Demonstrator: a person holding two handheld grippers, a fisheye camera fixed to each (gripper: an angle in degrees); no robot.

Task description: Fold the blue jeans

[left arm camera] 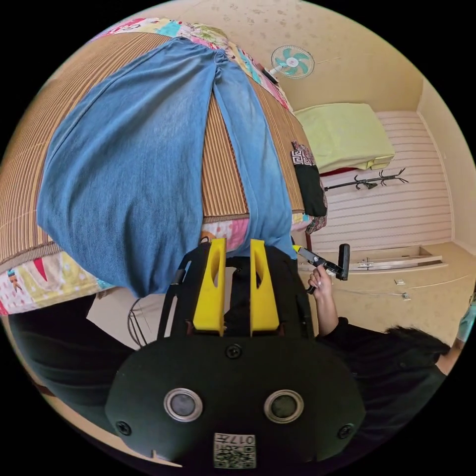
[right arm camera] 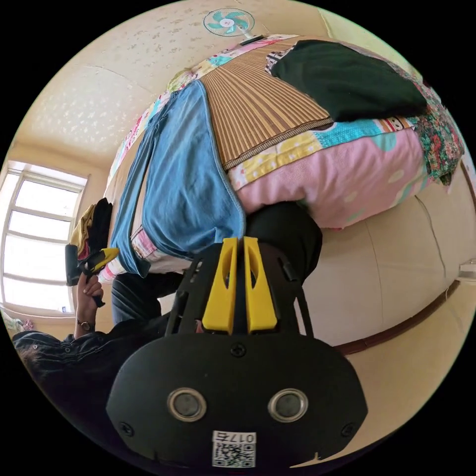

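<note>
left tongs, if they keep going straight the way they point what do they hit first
Most likely the blue jeans: the left tongs point at the hem of the narrower leg, which hangs over the bed edge just beyond their tips. The jaws stand a little apart. Depth is unclear, so contact may be near.

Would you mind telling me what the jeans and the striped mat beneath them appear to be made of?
The blue jeans look like soft, faded matte denim, paler in patches. The striped mat looks like woven bamboo or reed, given its fine parallel brown ribs and bound edge, though I can't be sure.
</note>
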